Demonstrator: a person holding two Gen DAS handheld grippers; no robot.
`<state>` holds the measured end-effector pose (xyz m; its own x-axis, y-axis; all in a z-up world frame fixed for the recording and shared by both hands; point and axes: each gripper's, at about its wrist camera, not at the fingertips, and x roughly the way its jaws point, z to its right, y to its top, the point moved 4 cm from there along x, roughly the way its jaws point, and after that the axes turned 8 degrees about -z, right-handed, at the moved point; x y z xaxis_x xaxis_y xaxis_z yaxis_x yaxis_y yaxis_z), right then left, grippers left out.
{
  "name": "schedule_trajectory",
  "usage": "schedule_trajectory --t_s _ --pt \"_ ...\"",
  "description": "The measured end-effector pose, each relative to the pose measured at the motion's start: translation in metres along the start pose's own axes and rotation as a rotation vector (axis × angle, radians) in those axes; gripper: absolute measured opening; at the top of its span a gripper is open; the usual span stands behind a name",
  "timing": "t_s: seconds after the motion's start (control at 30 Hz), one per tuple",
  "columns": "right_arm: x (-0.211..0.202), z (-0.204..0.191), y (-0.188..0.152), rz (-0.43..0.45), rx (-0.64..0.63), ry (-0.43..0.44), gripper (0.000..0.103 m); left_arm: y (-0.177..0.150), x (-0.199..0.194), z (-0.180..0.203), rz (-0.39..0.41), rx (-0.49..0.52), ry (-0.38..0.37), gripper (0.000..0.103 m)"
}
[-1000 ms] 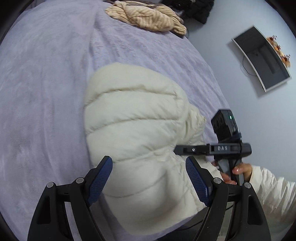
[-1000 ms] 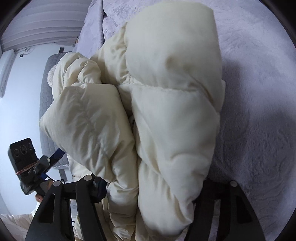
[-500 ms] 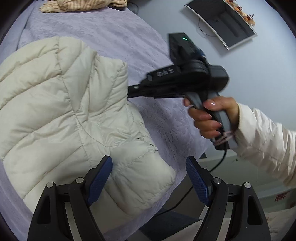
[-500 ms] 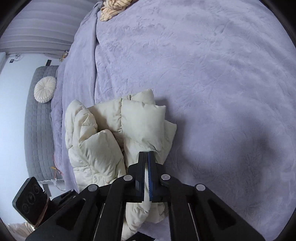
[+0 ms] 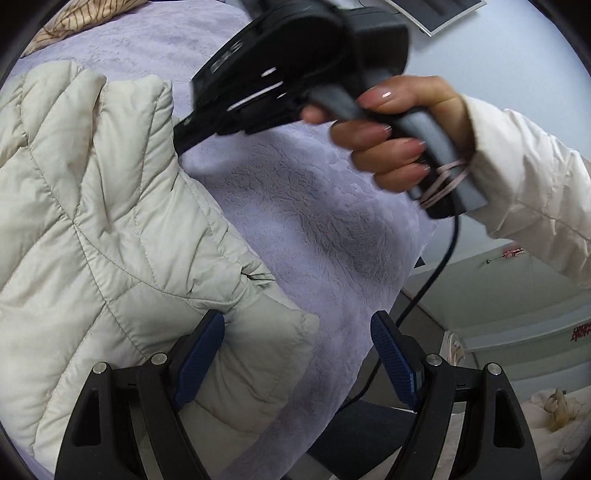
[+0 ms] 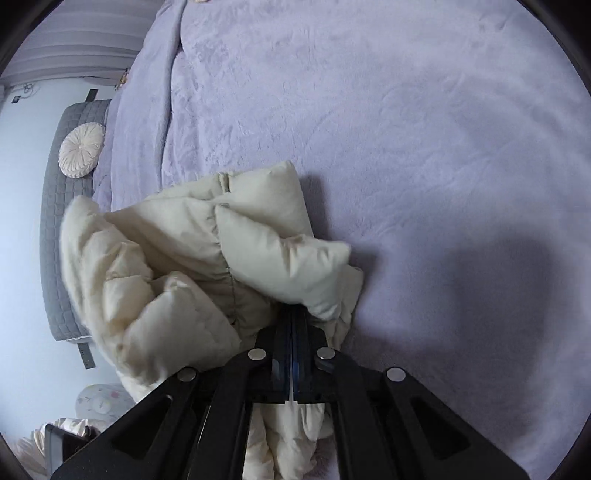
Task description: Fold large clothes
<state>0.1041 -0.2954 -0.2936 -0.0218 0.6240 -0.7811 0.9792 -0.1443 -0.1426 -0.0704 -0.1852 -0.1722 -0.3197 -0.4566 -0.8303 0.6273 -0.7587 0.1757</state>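
Right now your right hand-held gripper point(image 6: 291, 325) has its jaws pressed together on a fold of the cream puffer jacket point(image 6: 207, 266), with the padded fabric bunching up around and beneath the blue pads. From that wrist view the jacket sits crumpled in a loose heap near the left edge of the bed point(image 6: 406, 147), and the lavender blanket stretches bare toward the far side. A round cream cushion point(image 6: 81, 149) rests against the grey quilted headboard point(image 6: 55, 258) beyond the left edge.

Your left hand-held gripper point(image 5: 295, 362) is spread wide with nothing clamped; its left blue pad point(image 5: 199, 362) lies against the jacket's quilted surface point(image 5: 92, 221) and the other pad hangs over the bed's near edge. In this view you can see your right hand point(image 5: 399, 136) wrapped around the grey handle of the other tool, whose black nose reaches the jacket's upper edge. A black cable point(image 5: 432, 280) trails down from that handle past the bed corner. A striped tan garment point(image 5: 74, 26) lies at the far corner of the bed
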Motion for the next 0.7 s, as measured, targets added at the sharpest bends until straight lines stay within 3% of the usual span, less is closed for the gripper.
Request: schedule_trajectory --t_s 0.13,0.23,0.33,0.43,0.53,0.7 --pt "-0.064 -0.022 -0.017 0.103 -0.061 0.05 0.0 -0.001 0.0 0.005 0.0 0.019 0.02 0.082" --pt "-0.079 -0.053 -0.028 0.094 -0.157 0.131 0.0 -0.004 0.005 0.009 -0.01 0.053 0.044 0.082" --pt "-0.047 -0.064 -0.02 0.025 -0.189 0.067 0.0 -0.007 0.02 0.013 -0.027 0.081 0.076 0.082" --pt "-0.001 -0.041 -0.007 -0.035 -0.125 -0.012 0.0 -0.008 0.029 0.008 -0.034 0.102 0.1 0.082" --pt "0.027 -0.018 0.0 -0.043 -0.052 0.025 0.0 -0.007 0.036 0.009 -0.042 0.104 0.104 0.082" --pt "0.039 -0.004 -0.003 -0.038 -0.05 0.026 0.0 -0.008 0.046 0.005 -0.053 0.094 0.109 0.082"
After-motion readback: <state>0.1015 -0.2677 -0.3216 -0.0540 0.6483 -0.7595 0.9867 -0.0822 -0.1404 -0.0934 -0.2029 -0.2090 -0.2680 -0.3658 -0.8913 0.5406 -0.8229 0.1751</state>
